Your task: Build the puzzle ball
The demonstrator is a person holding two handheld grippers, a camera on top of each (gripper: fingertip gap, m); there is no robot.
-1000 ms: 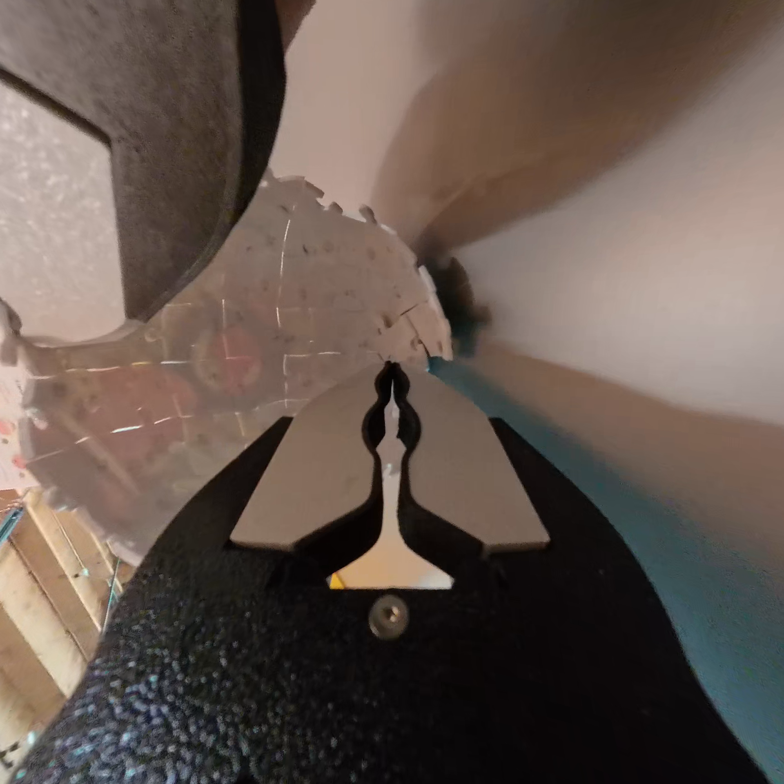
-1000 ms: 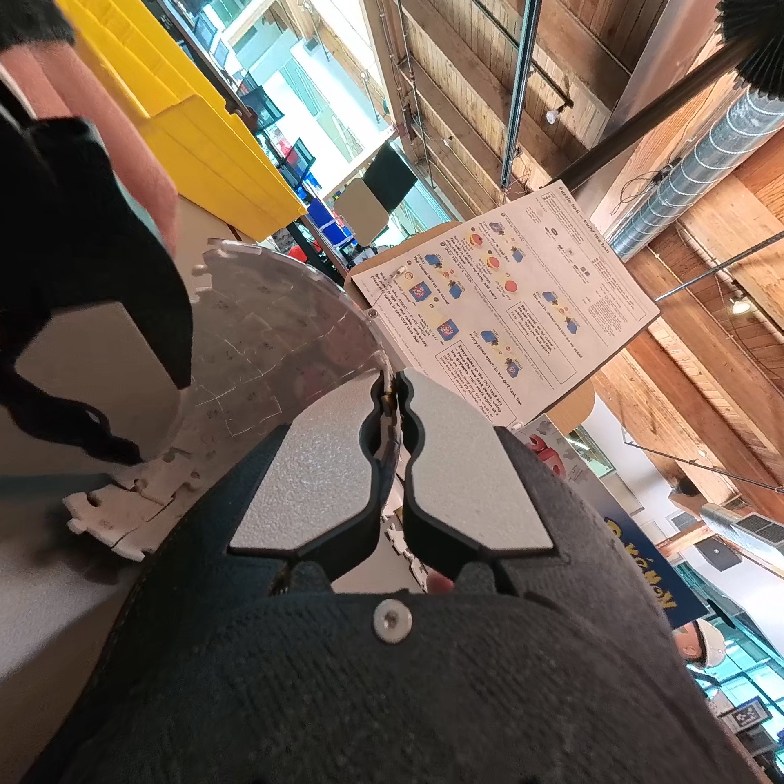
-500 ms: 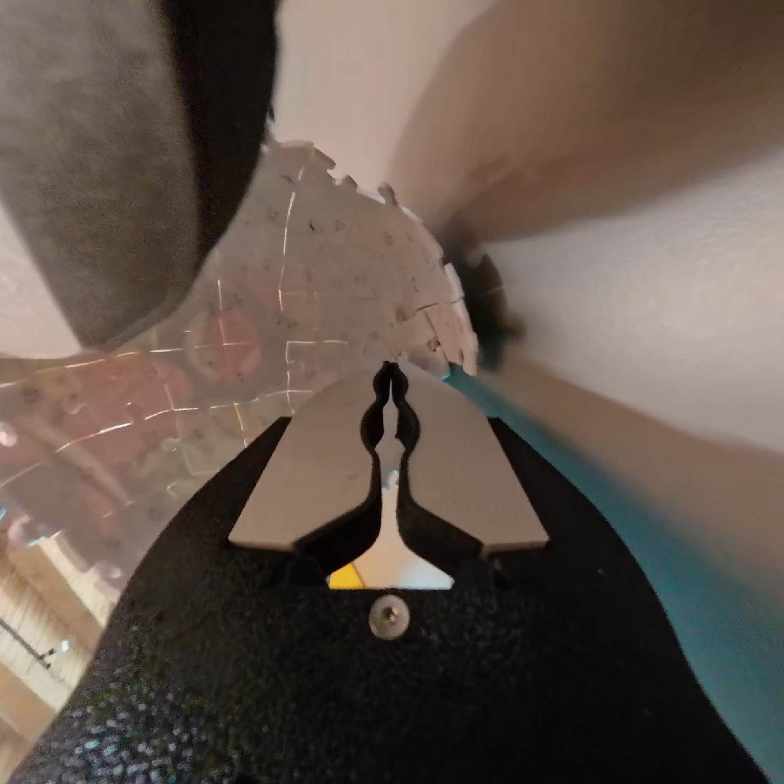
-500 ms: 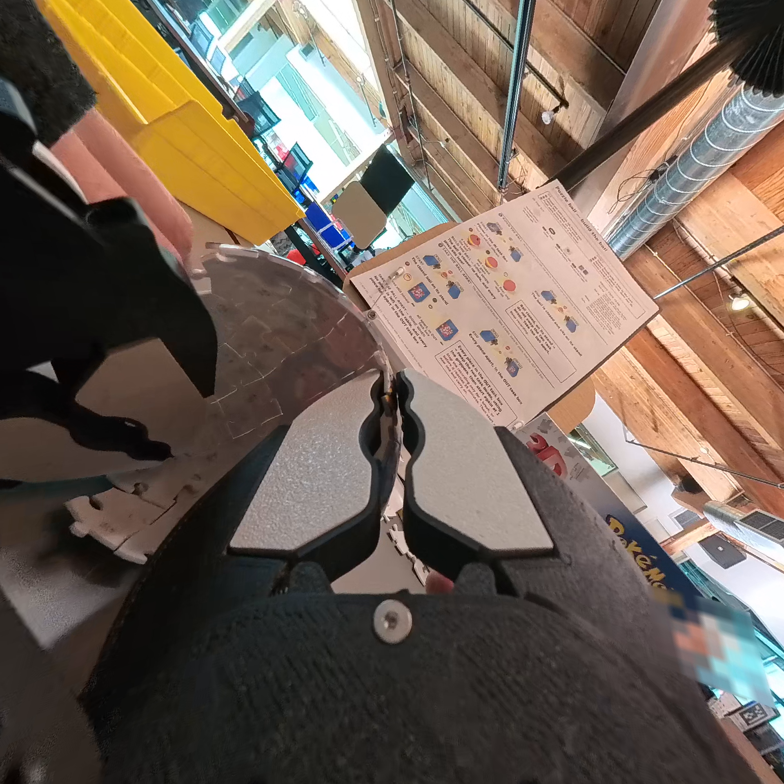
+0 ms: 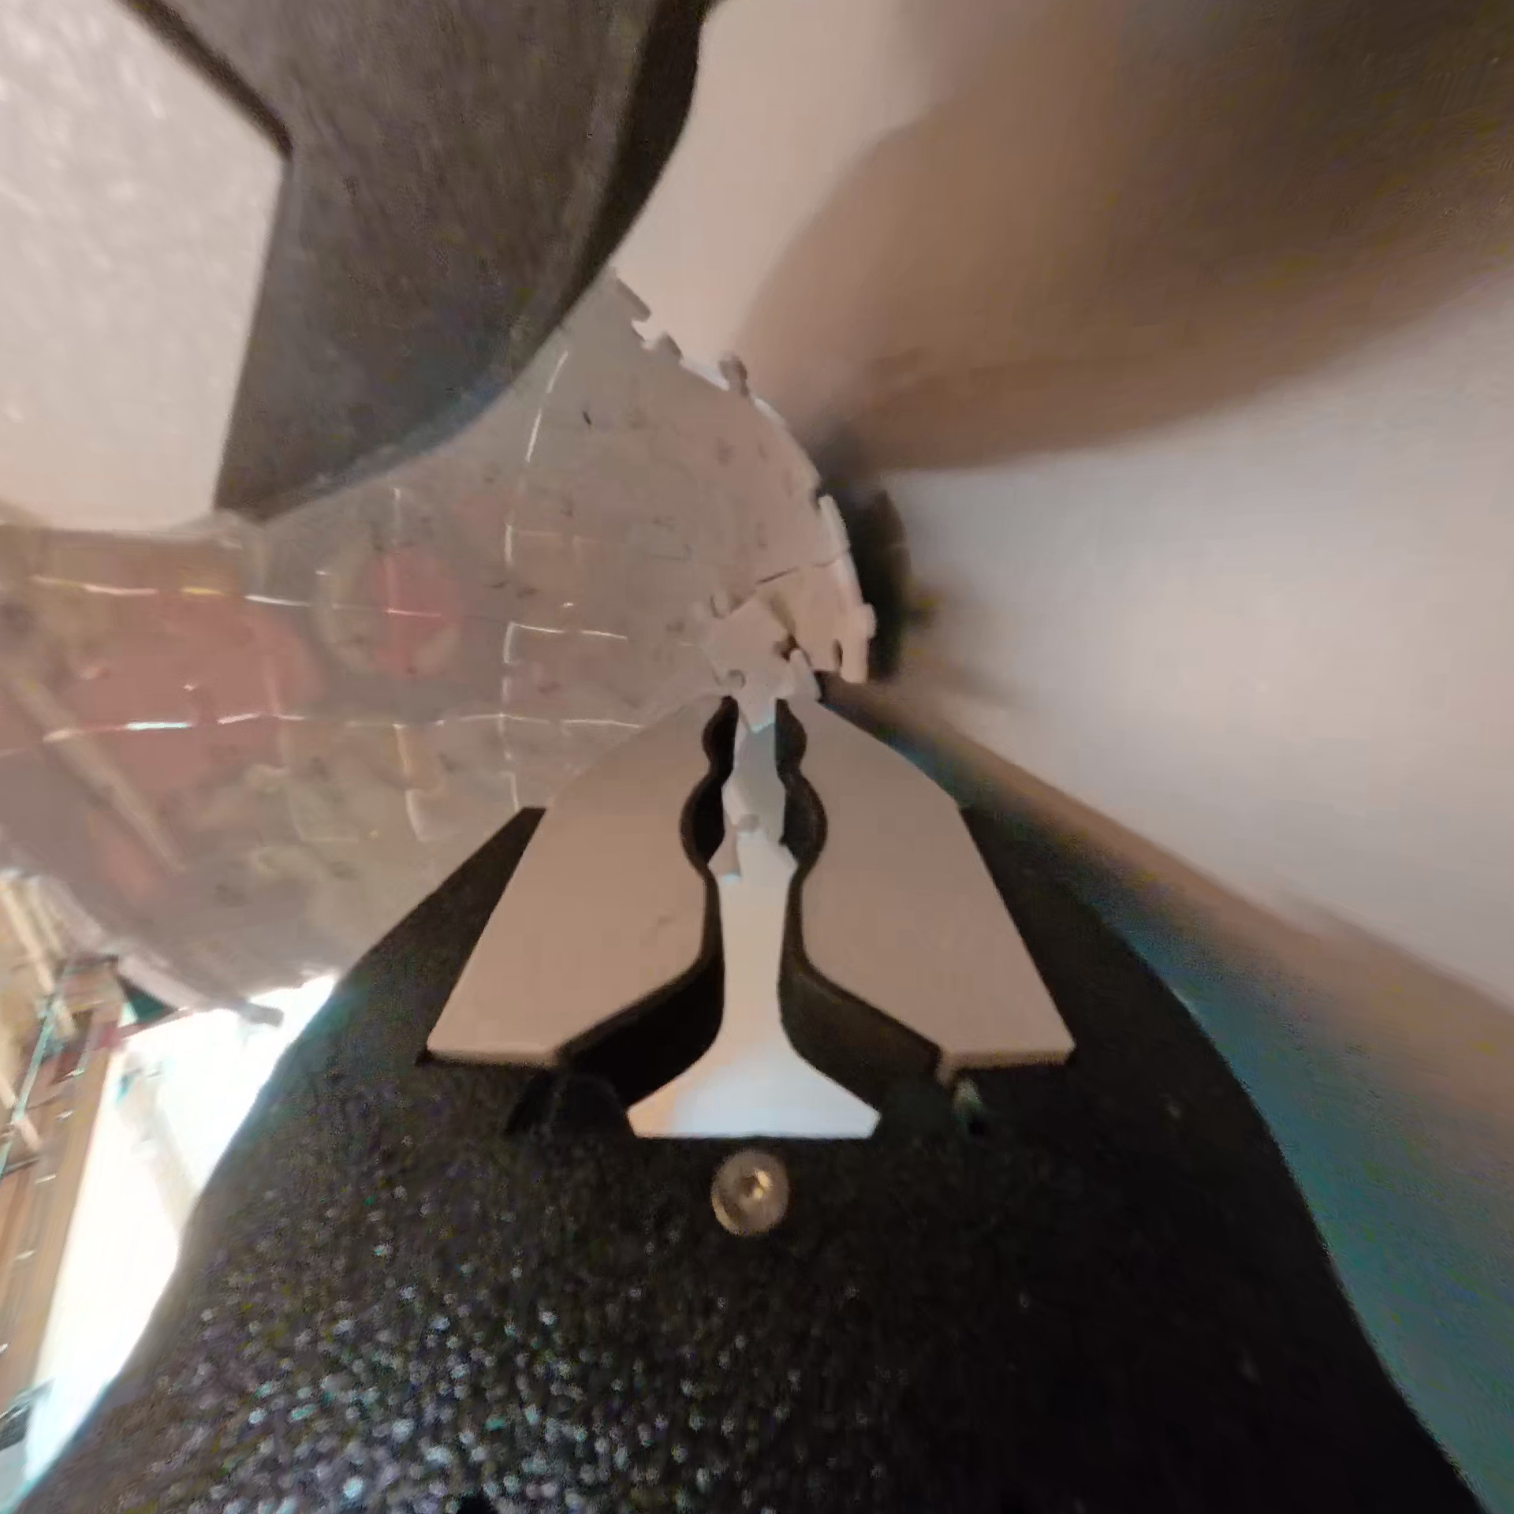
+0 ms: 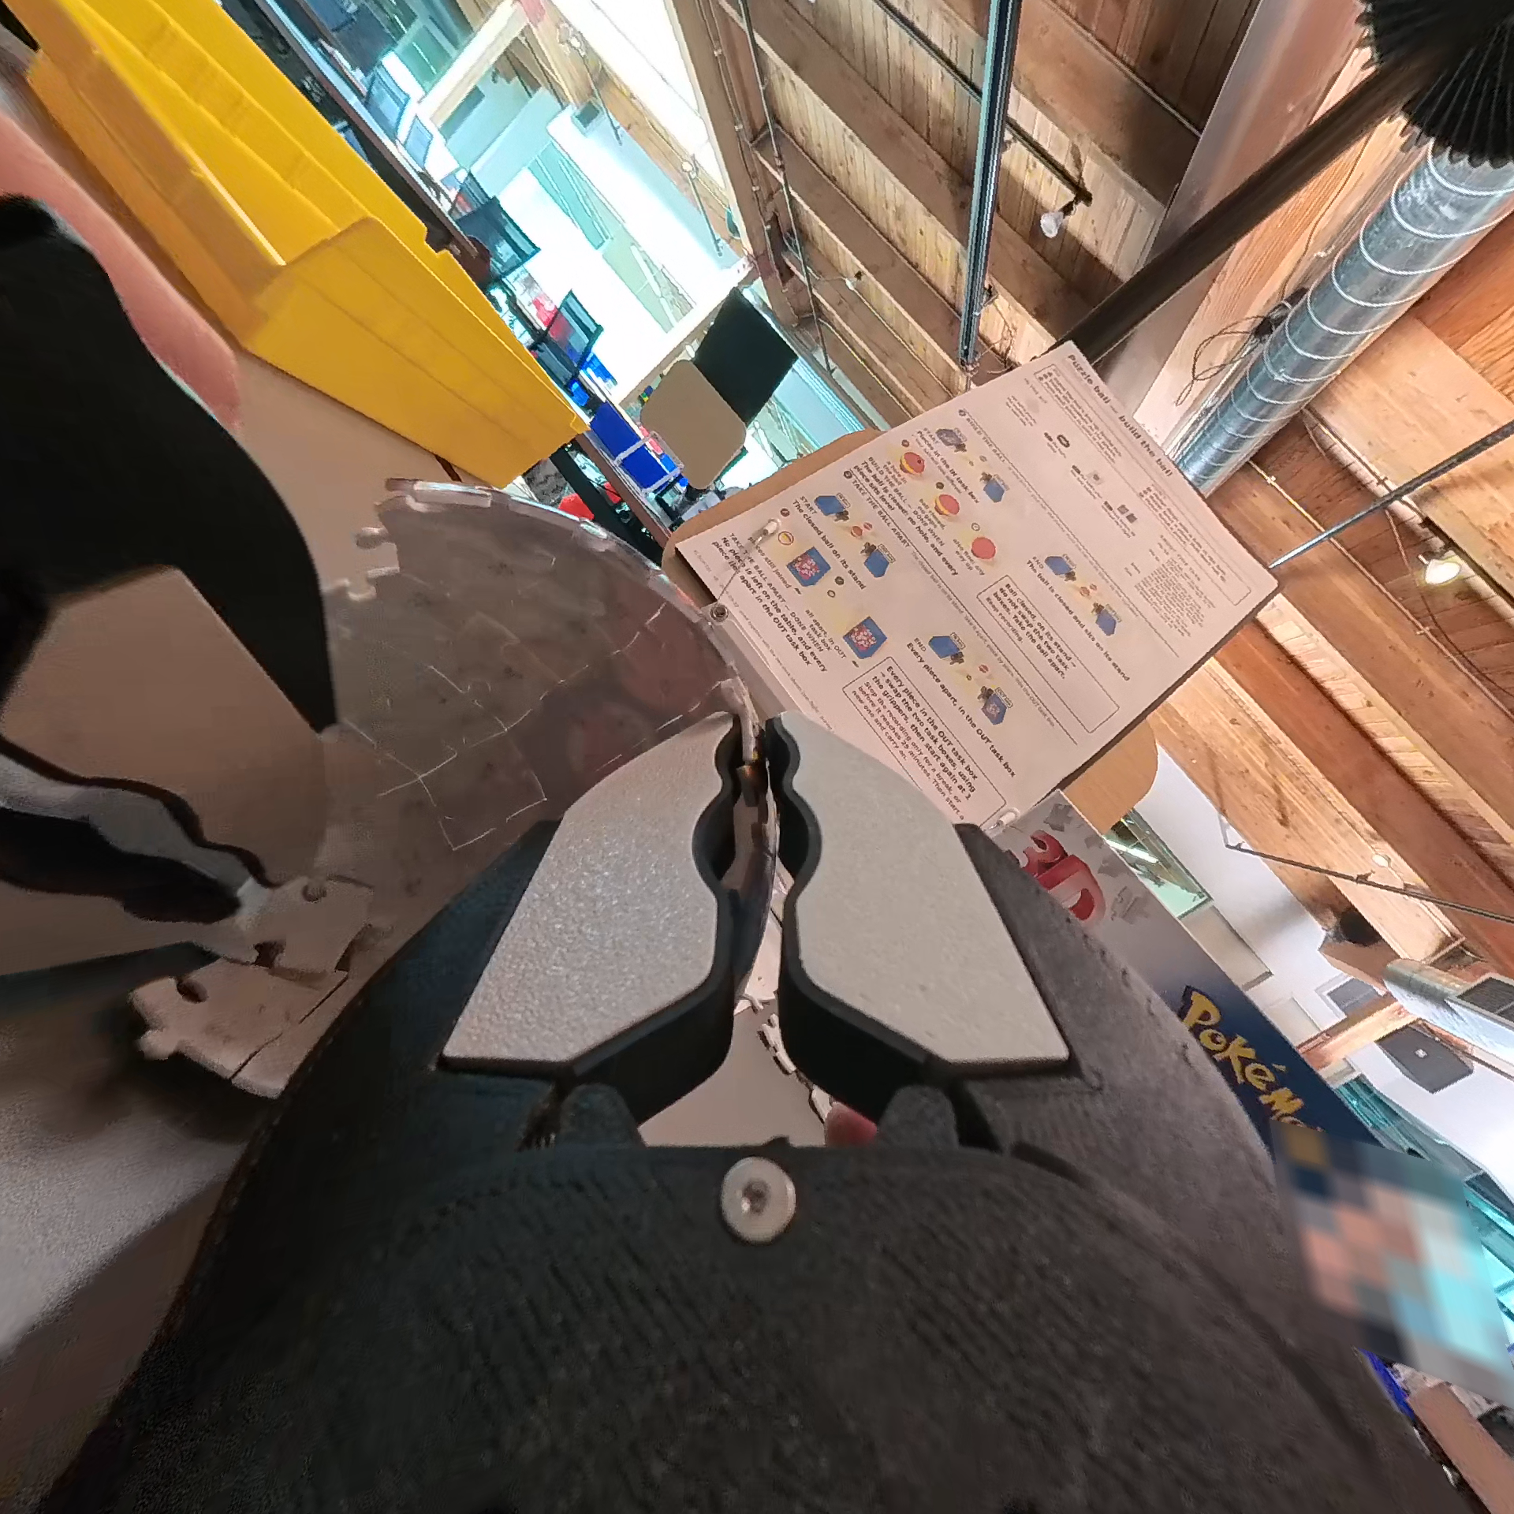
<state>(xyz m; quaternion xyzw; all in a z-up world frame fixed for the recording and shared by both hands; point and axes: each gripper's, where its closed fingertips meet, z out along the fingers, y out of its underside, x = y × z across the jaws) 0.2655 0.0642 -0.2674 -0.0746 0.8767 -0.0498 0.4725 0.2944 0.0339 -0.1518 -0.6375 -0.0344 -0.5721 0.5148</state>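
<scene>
The partly built puzzle ball [image 6: 508,655] is a curved shell of joined pieces, grey on the inside, held up in the air. My right gripper [image 6: 758,754] is shut on its rim. My left gripper [image 5: 755,721] is shut on a single white puzzle piece [image 5: 758,778] and holds it against the shell's jagged edge [image 5: 819,590]. In the right wrist view the left gripper [image 6: 233,889] comes in from the left with the piece [image 6: 303,917] at the shell's lower edge. One finger [image 5: 426,246] of the right gripper fills the upper left of the left wrist view.
Yellow bins [image 6: 328,246] stand behind the shell. An instruction sheet on a board [image 6: 983,573] stands to the right, with a printed box [image 6: 1147,942] below it. Wooden ceiling beams and a silver duct [image 6: 1352,270] are overhead. A person's hand [image 6: 188,344] shows at left.
My left gripper has brought the piece up against the shell's edge; more of the piece now shows past its tips. The right gripper keeps its hold on the rim.
</scene>
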